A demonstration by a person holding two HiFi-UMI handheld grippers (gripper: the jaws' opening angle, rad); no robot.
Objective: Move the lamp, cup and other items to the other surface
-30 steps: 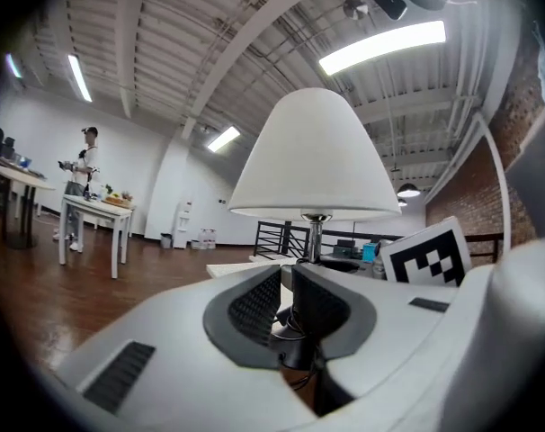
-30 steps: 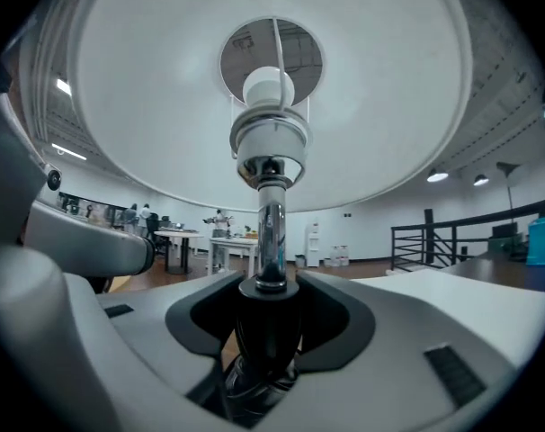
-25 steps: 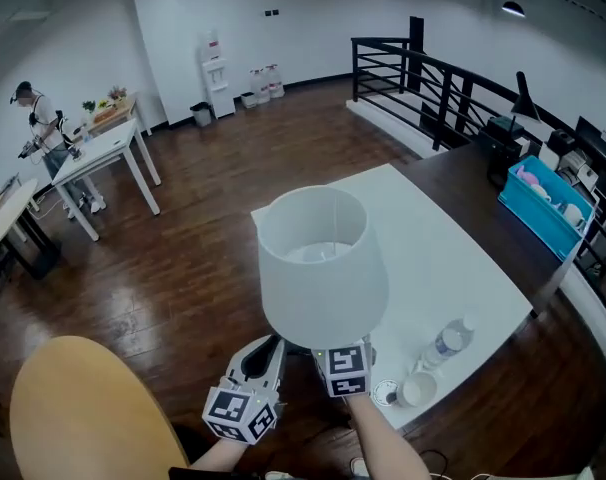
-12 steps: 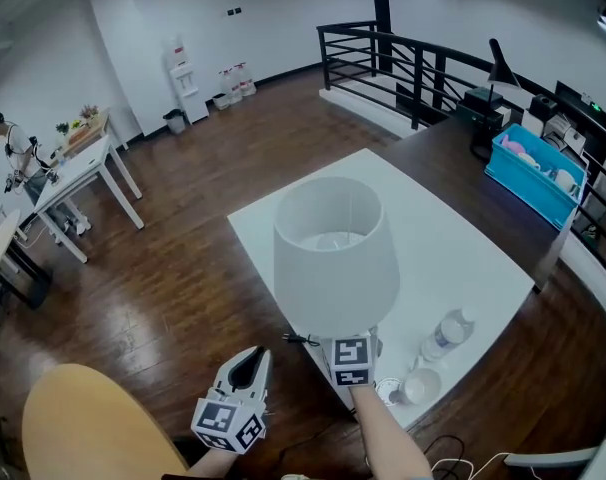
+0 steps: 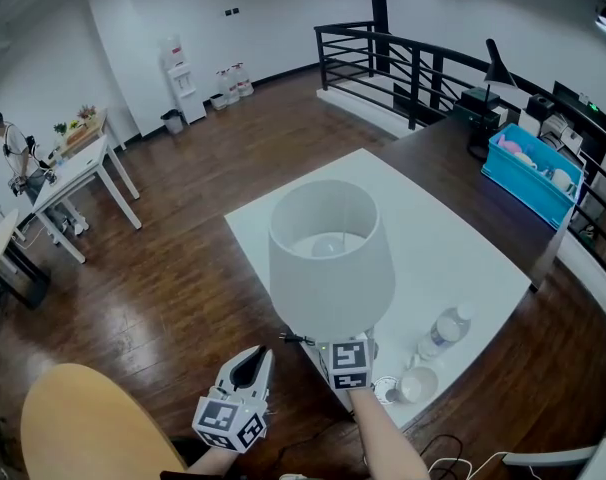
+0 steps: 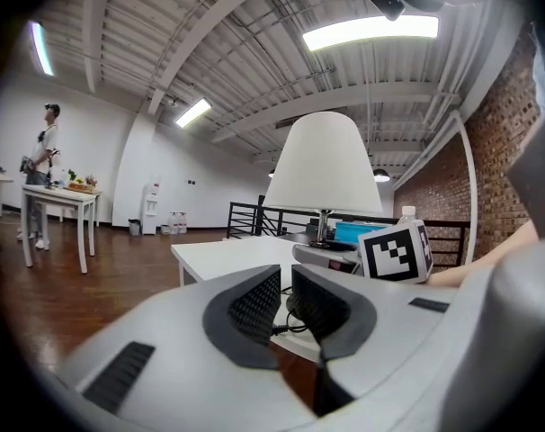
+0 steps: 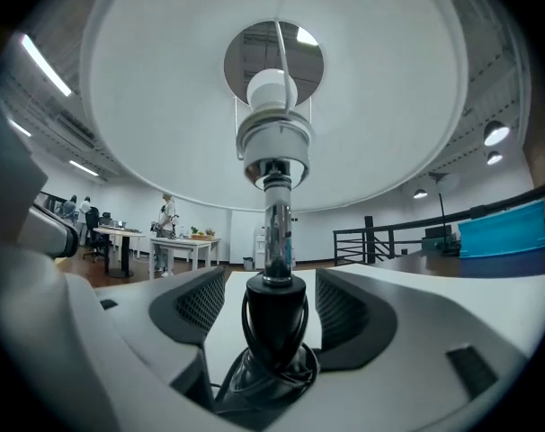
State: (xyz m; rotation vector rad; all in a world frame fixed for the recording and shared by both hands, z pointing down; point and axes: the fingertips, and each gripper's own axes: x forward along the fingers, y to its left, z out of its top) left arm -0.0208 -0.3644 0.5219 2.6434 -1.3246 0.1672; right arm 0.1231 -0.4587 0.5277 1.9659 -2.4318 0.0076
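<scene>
A white-shaded lamp [image 5: 328,258] stands near the front edge of the white table [image 5: 433,248]. My right gripper [image 5: 348,353] reaches in under the shade. In the right gripper view its jaws have just been opening: the pads stand apart on either side of the black base of the lamp stem [image 7: 274,313] without pressing on it. My left gripper [image 5: 253,363] hangs off the table's edge to the lamp's left. Its pads [image 6: 254,304] stand almost together with nothing between them. A white cup [image 5: 418,386] and a clear bottle [image 5: 441,335] stand to the right of the lamp.
The lamp's black cable [image 5: 295,339] trails off the table edge beside my left gripper. A round yellow chair back [image 5: 83,418] is at the lower left. Beyond the white table are a dark table [image 5: 463,158] with a blue bin [image 5: 533,183], and black railings [image 5: 403,63].
My left gripper has drawn away from under the shade, down and to the left. The lamp and my right gripper have stayed in place over the last half second.
</scene>
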